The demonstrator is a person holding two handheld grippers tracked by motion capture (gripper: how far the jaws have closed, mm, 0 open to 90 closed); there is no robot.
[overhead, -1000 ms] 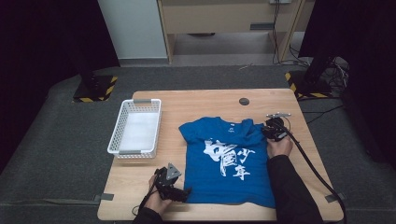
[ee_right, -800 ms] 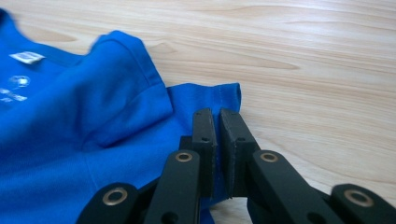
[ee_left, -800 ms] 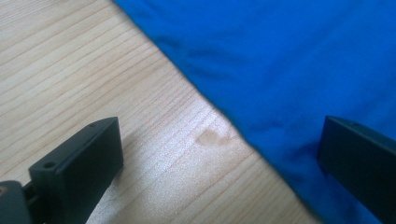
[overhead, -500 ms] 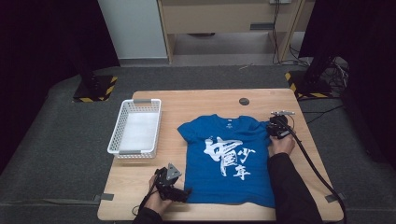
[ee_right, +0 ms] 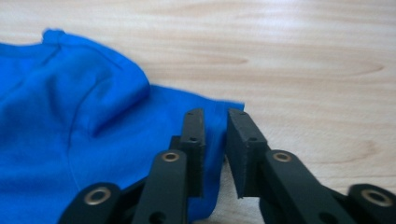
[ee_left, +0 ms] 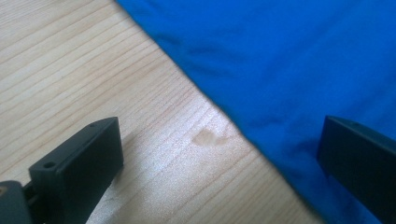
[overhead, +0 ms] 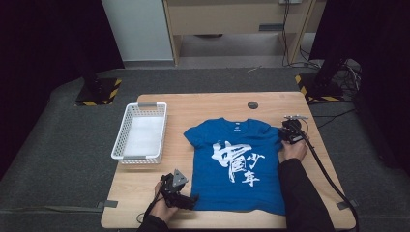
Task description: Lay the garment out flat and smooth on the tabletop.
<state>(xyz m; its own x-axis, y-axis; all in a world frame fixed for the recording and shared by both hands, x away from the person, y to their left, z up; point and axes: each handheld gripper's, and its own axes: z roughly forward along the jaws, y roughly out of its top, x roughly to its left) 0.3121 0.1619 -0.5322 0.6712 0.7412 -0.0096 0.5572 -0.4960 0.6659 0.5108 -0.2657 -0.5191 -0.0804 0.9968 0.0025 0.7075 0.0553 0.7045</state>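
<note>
A blue T-shirt point(overhead: 237, 164) with white print lies flat, front up, on the wooden table point(overhead: 217, 104). My left gripper point(overhead: 190, 200) rests at the shirt's lower left corner. In the left gripper view the left gripper point(ee_left: 219, 154) is wide open, one jaw over bare wood and the other over the blue T-shirt point(ee_left: 280, 56) edge. My right gripper point(overhead: 283, 134) sits at the shirt's right sleeve. In the right gripper view the right gripper point(ee_right: 215, 126) has its jaws pinched on the edge of the sleeve point(ee_right: 212, 105).
A white mesh basket point(overhead: 121, 140) stands on the table's left side, with nothing in it. A small black disc point(overhead: 252, 104) lies near the far edge. The right gripper's cable point(overhead: 329, 176) trails off the right front corner. Bare wood surrounds the shirt.
My right gripper has shifted slightly to the right and farther away at the sleeve. The left gripper has stayed at the shirt's lower left corner.
</note>
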